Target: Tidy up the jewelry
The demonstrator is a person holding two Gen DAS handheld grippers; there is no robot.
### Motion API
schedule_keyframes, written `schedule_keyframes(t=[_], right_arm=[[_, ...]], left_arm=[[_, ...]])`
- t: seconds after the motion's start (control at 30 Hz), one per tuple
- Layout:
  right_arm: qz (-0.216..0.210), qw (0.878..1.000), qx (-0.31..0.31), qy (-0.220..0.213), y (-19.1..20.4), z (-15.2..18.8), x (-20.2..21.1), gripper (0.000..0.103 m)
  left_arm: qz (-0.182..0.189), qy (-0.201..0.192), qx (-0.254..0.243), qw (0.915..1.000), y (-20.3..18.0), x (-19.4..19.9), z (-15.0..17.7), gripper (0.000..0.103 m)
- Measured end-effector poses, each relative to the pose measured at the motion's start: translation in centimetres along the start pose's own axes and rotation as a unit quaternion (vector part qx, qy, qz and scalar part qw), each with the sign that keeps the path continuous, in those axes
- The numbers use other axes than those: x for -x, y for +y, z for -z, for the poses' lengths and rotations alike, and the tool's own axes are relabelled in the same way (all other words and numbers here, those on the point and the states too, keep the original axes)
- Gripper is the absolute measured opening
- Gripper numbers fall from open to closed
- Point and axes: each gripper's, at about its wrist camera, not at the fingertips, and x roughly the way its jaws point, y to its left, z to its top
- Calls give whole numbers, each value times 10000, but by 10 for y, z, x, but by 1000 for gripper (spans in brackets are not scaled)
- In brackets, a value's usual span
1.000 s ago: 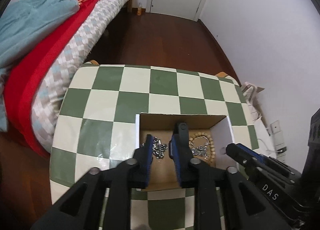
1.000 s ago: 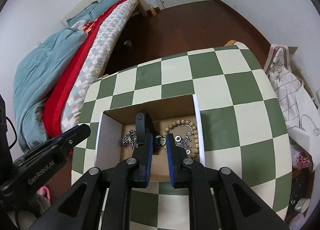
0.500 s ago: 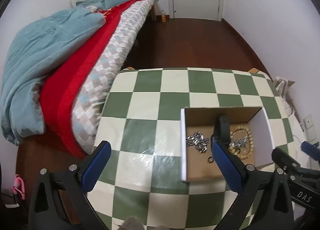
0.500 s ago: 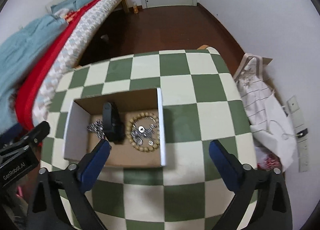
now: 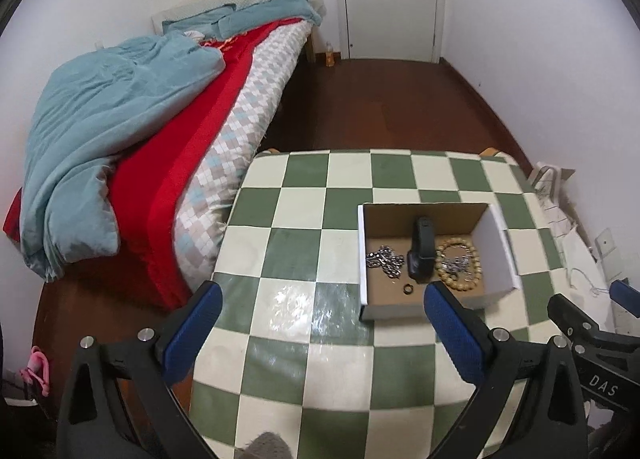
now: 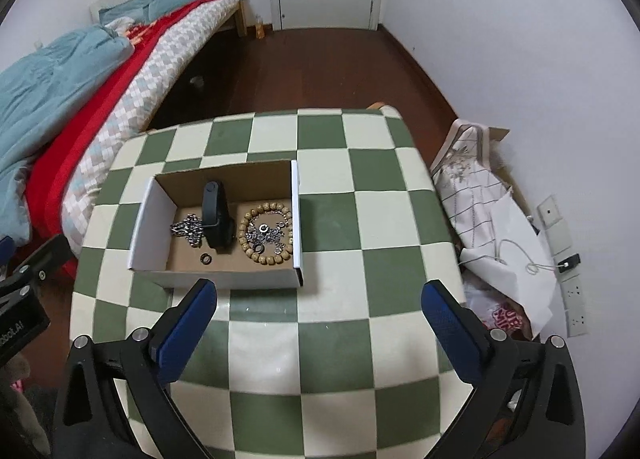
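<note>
Both grippers hang above the checkered table [image 6: 328, 219], jaws spread wide, nothing between them. Left gripper [image 5: 320, 311] sits over the near-left part of the tabletop, its right blue pad overlapping the front edge of the box in the left wrist view. Right gripper [image 6: 320, 311] is in front of the box, fingers [image 6: 452, 331] clear of it.

Cardboard box [image 6: 224, 279] (white outside, brown inside, open top) sits on the table toward the bed side in the right wrist view. All jewelry is inside it:
- silver chain [image 6: 188, 231] bunched at the left of the floor
- black watch [image 6: 216, 219] in the middle, lying with its strap running toward the back wall, touching or just beside the chain
- wooden bead bracelet [image 6: 266, 233] at the right, near the right wall, with a tangle of small silver pieces [image 6: 268, 233] lying inside its loop
- small dark ring [image 6: 206, 258] alone near the front, apart from the watch

Same layout shows in the left wrist view: chain [image 5: 386, 261], watch [image 5: 420, 251], bracelet [image 5: 458, 263], ring [image 5: 408, 288].

Bed [image 5: 160, 119] with teal and red bedding stands beside the table.
</note>
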Motion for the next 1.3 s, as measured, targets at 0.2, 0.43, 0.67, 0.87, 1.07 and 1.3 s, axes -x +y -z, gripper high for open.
schedule_keyframes(t=[0.2,0.43,0.67,0.87,1.07,1.3], right_arm=[[-40,9992,42,-385,-2,15,65,103],[31,9963,150,-842,0,38,146,103],[39,9922,219,-1230,-1,61,215,103],[-38,9896,213,-1422,-3,73,258,103],[-90,9882,225,-1510,-8,84,287,103],[-188,9895,235,-1410,-9,89,296,103]], left_arm=[[-104,-280,118,9995,10,58,11,103],[50,-526,172,9985,22,120,24,103],[265,-700,138,9971,26,169,35,103],[506,-738,230,9957,29,200,44,103],[597,-745,212,9952,30,222,51,103],[622,-706,185,9954,29,233,54,103]])
